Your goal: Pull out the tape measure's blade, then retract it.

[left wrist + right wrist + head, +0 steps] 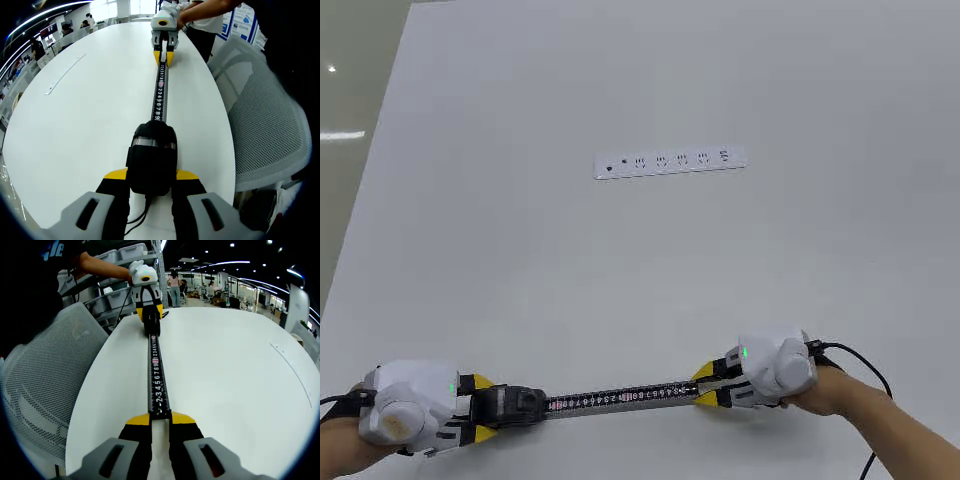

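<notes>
A black tape measure case (515,404) (151,156) sits near the table's front edge, and my left gripper (480,408) (149,176) is shut on its sides. Its dark blade (620,398) (160,95) (156,375), printed with numbers, stretches flat along the table to the right. My right gripper (705,385) (160,417) is shut on the blade's end tip. In the left gripper view the right gripper (164,56) appears at the far end of the blade; in the right gripper view the left gripper (150,322) holds the case (151,326) at the far end.
A white power strip (670,161) (64,75) (291,371) lies flat further back on the white table (620,260). A grey mesh chair (260,115) (45,370) stands at the table's near edge. Cables trail from both grippers.
</notes>
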Demonstrator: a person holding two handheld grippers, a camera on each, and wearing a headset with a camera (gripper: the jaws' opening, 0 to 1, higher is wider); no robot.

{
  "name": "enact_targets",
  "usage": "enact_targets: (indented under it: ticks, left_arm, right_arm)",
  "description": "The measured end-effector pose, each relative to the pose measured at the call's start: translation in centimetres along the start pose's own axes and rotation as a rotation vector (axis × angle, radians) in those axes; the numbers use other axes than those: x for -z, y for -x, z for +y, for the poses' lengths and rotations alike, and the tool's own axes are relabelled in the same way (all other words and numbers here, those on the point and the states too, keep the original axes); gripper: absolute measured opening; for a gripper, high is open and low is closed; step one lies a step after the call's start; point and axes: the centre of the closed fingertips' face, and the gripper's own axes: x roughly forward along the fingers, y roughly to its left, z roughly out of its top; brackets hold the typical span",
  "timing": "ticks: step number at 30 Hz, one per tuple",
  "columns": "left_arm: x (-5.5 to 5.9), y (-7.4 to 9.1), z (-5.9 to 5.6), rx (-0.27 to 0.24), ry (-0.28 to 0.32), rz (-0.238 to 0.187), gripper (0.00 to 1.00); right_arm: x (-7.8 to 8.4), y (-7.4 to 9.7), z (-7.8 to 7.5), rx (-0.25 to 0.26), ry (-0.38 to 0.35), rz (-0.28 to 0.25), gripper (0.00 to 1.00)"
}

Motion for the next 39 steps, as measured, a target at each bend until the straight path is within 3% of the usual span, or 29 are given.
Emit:
enact_targets:
  ticks: [39]
  left_arm:
    - [-0.2, 0.0, 0.0, 0.004, -0.004, 0.003, 0.28]
  right_arm:
    - [1.3, 1.3, 0.0, 0.02, -0.012, 0.036, 0.1]
